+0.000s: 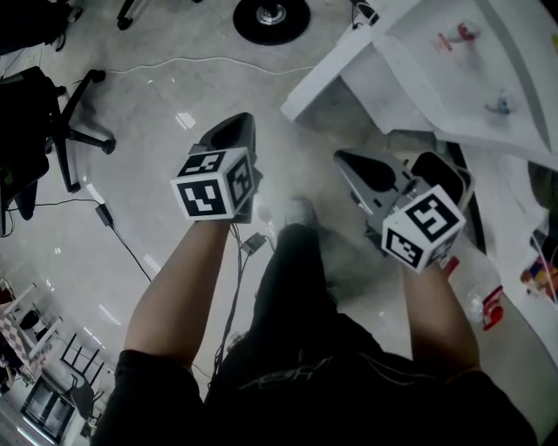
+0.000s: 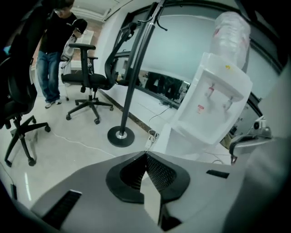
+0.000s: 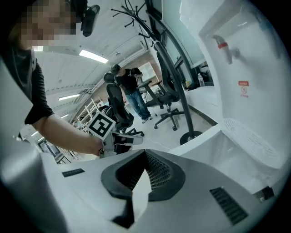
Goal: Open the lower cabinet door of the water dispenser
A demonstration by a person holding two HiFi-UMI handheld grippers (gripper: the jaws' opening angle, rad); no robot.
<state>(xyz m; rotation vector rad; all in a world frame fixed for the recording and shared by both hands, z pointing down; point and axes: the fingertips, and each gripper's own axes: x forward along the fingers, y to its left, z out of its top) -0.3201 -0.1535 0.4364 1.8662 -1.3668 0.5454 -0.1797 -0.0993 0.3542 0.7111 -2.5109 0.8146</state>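
The white water dispenser (image 1: 436,78) stands at the upper right of the head view, with a red tap (image 1: 463,33) and a blue tap (image 1: 501,106). In the left gripper view the water dispenser (image 2: 213,109) stands ahead to the right, carrying a bottle (image 2: 232,32); its lower cabinet (image 2: 179,143) shows just beyond the jaws. My left gripper (image 1: 235,122) is shut on nothing and short of the dispenser. My right gripper (image 1: 342,157) is also shut and empty. Its own view shows the dispenser's front (image 3: 248,95) close on the right, and the left gripper (image 3: 113,139) off to the left.
A coat stand's round base (image 1: 271,16) sits on the floor ahead, left of the dispenser. Office chairs (image 2: 88,79) and a standing person (image 2: 52,50) are further left. A white cable (image 1: 174,65) and a black cable (image 1: 122,239) run over the floor. My own leg and shoe (image 1: 296,213) are between the grippers.
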